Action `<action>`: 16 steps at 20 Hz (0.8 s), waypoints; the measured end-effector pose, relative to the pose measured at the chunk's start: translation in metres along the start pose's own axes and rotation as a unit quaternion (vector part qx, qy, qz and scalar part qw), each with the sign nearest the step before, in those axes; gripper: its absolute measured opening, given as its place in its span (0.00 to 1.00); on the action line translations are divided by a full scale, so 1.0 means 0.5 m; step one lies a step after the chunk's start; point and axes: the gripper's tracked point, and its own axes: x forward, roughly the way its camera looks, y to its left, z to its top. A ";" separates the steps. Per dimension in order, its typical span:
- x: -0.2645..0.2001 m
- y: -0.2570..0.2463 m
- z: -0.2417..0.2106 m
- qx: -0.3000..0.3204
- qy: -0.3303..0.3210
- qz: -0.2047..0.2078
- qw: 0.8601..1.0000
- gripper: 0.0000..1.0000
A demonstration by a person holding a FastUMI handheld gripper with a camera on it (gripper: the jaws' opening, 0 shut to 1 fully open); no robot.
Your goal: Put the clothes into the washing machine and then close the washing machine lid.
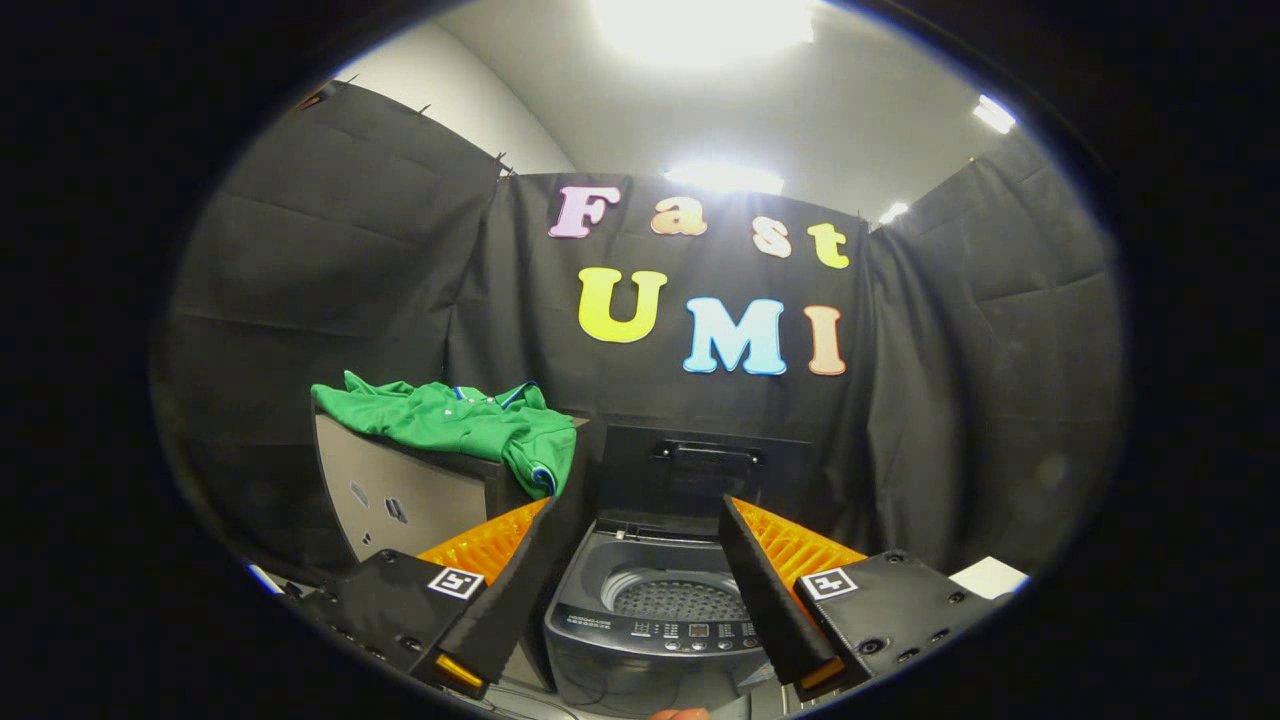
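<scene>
My tool (655,500) is spread wide with nothing held; its two fingers (520,580) angle apart and frame the top-loading washing machine (650,630), which sits just ahead of them and a little below. The machine's lid (705,465) stands raised, upright against the back, its handle facing me. Below it the drum (680,598) lies open, with a perforated wall showing inside and no clothing that I can see in it. A control panel (690,632) with small buttons runs along the machine's near edge, between my fingers.

The clothes are a green polo shirt (455,425) with a blue-trimmed collar. It lies crumpled on top of a boxy grey cabinet (400,490) that stands beside the machine, beyond my left finger. One end of the shirt hangs over the cabinet's corner nearest the machine, close to the raised lid but apart from it. My tool is well apart from the shirt and touches nothing.

Black cloth walls (320,280) close in the booth behind the cabinet and machine, and bright ceiling lights (700,25) shine above them. A white, flat-topped object (990,577) sits beyond my right finger; I cannot tell what it is.
</scene>
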 end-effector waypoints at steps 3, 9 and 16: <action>0.049 0.028 0.061 0.048 0.009 0.013 0.999 0.99; 0.168 0.071 0.089 0.012 0.061 0.021 0.998 0.99; 0.275 0.154 0.157 0.040 0.093 0.034 0.994 0.99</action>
